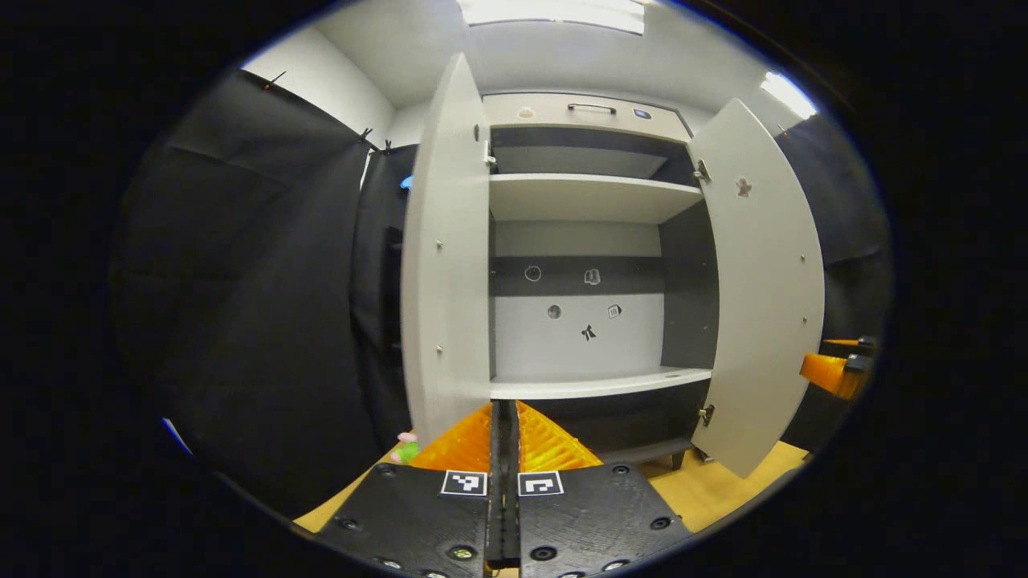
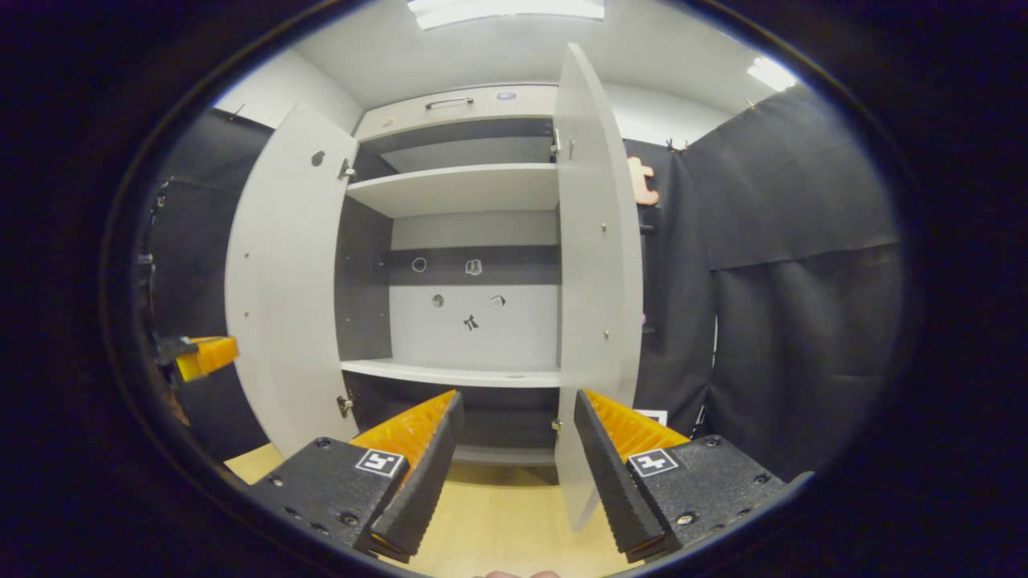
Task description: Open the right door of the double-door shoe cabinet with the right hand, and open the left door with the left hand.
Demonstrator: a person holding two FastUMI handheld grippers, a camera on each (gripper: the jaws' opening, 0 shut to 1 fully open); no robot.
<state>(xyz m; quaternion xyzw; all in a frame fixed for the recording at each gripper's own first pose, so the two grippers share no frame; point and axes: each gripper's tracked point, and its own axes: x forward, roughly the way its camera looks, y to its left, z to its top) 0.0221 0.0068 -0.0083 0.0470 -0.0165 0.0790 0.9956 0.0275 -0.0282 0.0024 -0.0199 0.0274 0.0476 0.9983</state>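
The grey double-door shoe cabinet (image 1: 590, 197) stands with both doors swung wide. In the left gripper view, the left door (image 1: 446, 257) is edge-on beside the shelves and the right door (image 1: 763, 281) hangs open further off. My left gripper (image 1: 504, 405) is shut, its fingers pressed together with nothing visible between them, tips just by the left door's lower inner edge. In the right gripper view, my right gripper (image 2: 518, 401) is open; the right door (image 2: 598, 281) has its lower edge standing between the fingers, close to the right finger (image 2: 610, 457). The left door (image 2: 285, 281) is open beyond.
The cabinet's shelves (image 1: 594, 385) are bare, with small stickers on the back panel. A drawer with a handle (image 1: 592, 107) tops the cabinet. A small pink-and-green toy (image 1: 407, 448) lies on the wooden floor (image 2: 498, 514). Black cloth walls flank both sides.
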